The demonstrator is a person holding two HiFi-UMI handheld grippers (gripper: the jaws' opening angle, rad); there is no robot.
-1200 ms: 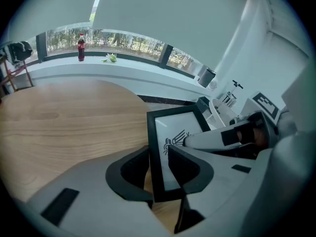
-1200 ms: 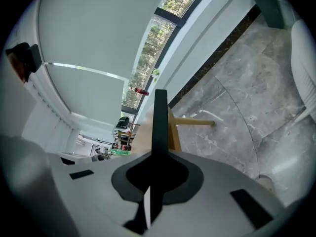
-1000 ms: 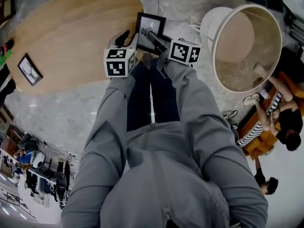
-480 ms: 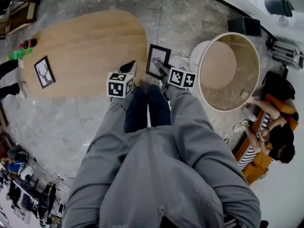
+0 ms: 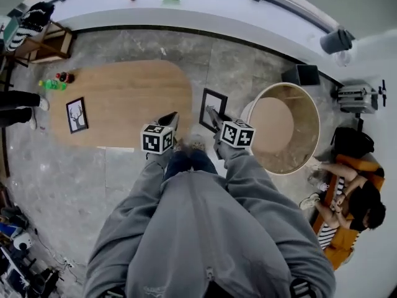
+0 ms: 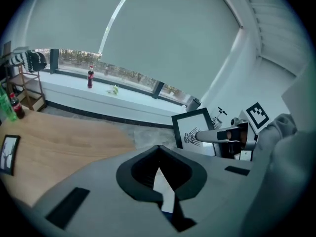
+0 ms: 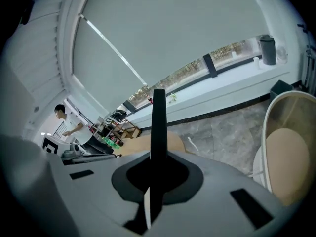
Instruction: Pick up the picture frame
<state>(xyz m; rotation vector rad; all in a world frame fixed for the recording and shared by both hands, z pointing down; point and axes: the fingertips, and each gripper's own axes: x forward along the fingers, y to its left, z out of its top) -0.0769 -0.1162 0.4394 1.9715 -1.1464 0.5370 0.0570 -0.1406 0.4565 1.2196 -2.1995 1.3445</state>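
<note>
Right tongs (image 7: 157, 157) grip picture frame (image 7: 158, 117) edge-on, left gripper view shows face

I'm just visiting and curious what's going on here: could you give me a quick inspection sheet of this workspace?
Surface: oval wooden top on grey stone floor.
Job's things: picture frame, held up in the air.
Clutter: second frame on the top, bottles by its edge.
Grippers: right gripper shut on the picture frame; left gripper shut, empty.
Cables: nothing seen.
Surroundings: round tub chair, window sill, seated people at right.
</note>
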